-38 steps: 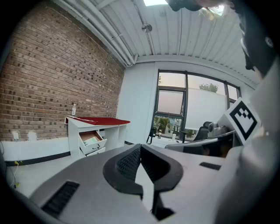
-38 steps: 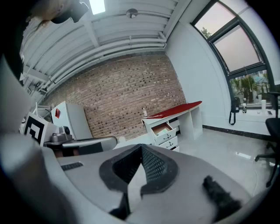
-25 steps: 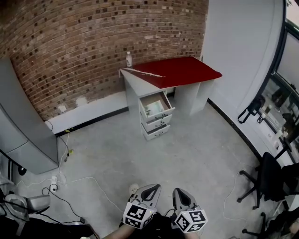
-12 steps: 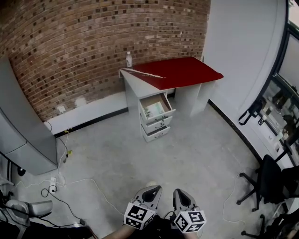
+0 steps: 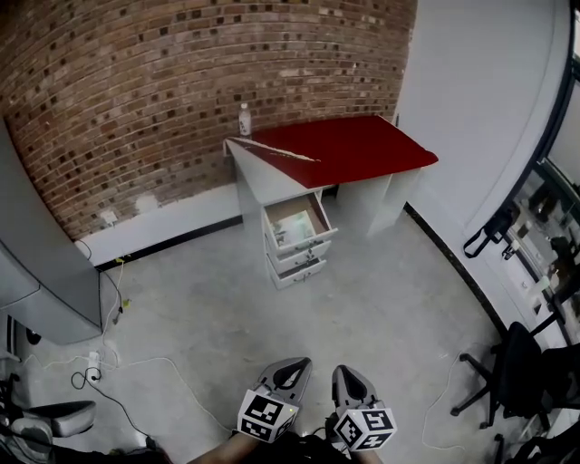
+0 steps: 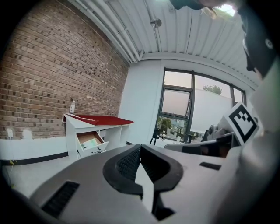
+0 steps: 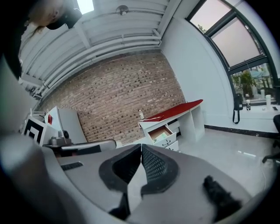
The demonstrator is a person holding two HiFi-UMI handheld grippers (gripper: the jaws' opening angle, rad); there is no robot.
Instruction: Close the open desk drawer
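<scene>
Approach step, I judge: the top drawer (image 5: 297, 220) of 3 stands open at 12 o'clock, well apart from the left gripper (image 5: 291, 366) and right gripper (image 5: 347, 374), both fingers (image 6: 127, 164) clenched empty; next, walk up and push its front.

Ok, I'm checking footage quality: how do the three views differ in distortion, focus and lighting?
Head view: fisheye bends the brick wall; desk evenly lit, sharp. Left gripper view: dark round vignette, left claw soft up close, window bright. Right gripper view: same vignette, ceiling lamp glares, right claw soft.
</scene>
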